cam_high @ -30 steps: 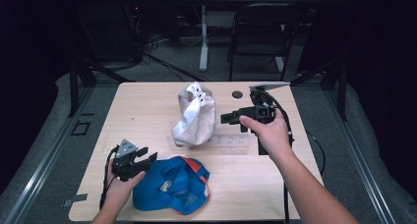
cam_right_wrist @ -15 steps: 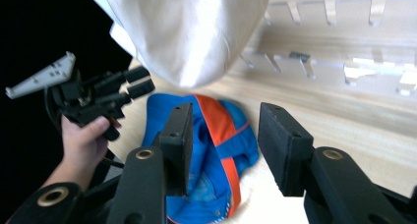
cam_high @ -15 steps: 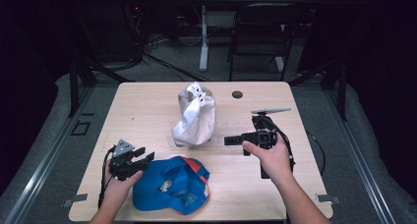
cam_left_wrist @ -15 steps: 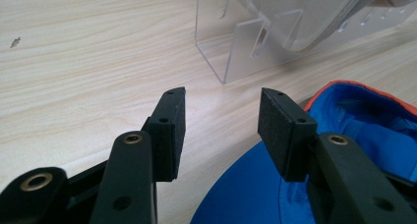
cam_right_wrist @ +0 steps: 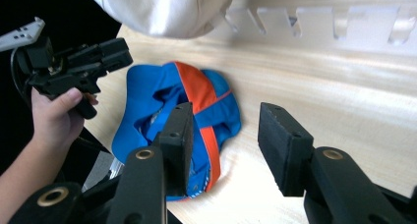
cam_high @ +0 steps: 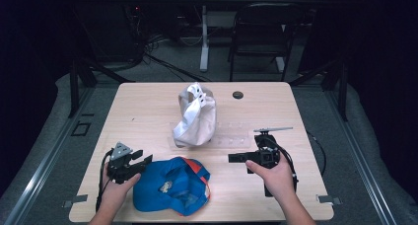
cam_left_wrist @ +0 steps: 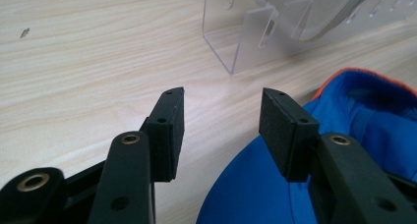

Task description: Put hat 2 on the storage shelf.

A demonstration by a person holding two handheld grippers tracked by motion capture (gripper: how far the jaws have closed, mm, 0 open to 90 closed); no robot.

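Jaws on both grippers stand parted and empty; table point(cam_high: 148, 106) bears a clear rack point(cam_high: 231, 136) with a white cap point(cam_high: 194, 116) hung at its left end, remaining slots vacant; blue cap point(cam_high: 170, 185) lies flat at six o'clock, unhung, judged the outstanding work; left gripper point(cam_high: 135, 163) sits just beside it at nine o'clock; right gripper point(cam_high: 236, 157) aims in from three o'clock.

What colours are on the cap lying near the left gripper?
The cap is blue with orange bands; the right gripper view shows it best.
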